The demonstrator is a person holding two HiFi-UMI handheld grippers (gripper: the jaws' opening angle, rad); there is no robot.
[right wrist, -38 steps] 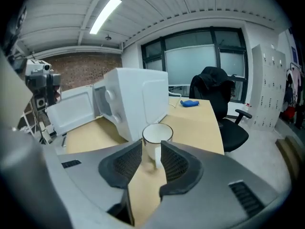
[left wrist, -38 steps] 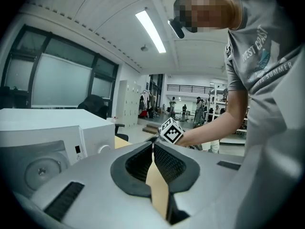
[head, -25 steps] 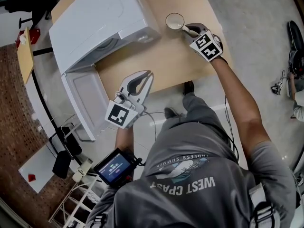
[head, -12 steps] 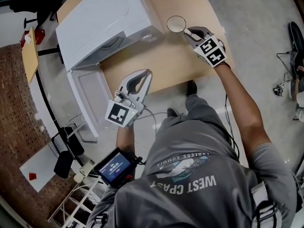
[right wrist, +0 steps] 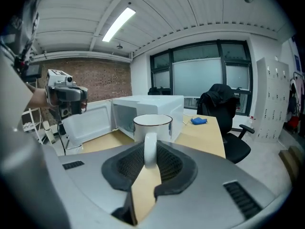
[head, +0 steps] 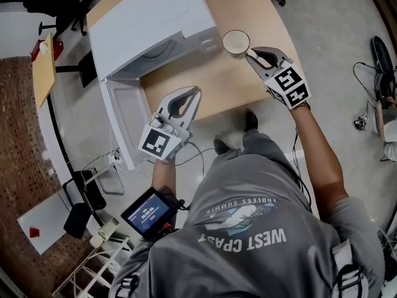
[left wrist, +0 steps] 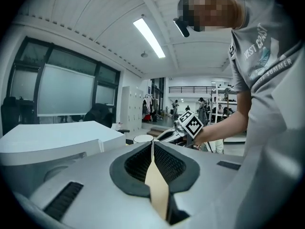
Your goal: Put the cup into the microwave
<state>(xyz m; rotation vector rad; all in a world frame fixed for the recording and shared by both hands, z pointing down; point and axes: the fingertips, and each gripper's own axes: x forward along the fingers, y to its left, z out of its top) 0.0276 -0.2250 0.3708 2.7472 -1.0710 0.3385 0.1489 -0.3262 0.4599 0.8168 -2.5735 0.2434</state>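
Observation:
A white cup (head: 236, 41) with a dark rim hangs above the wooden table (head: 217, 85), just right of the white microwave (head: 155, 23). My right gripper (head: 251, 53) has the cup's handle between its jaws, which are closing on it; in the right gripper view the cup (right wrist: 152, 125) stands upright ahead of the pads. The microwave's door (head: 124, 120) hangs open to the left, and its cavity (right wrist: 126, 120) shows behind the cup. My left gripper (head: 195, 92) is shut and empty, held over the table's near edge in front of the door. The left gripper view shows its jaw tips (left wrist: 152, 144) meeting.
A black office chair (right wrist: 224, 113) stands past the table's far side, and a small blue thing (right wrist: 198, 120) lies on the table behind the microwave. A power strip (head: 102, 228) and cables lie on the floor at the left. Another person (head: 388, 135) is at the right edge.
My right gripper has lifted the cup off the table and drawn it slightly nearer. The left gripper has risen a little, still shut.

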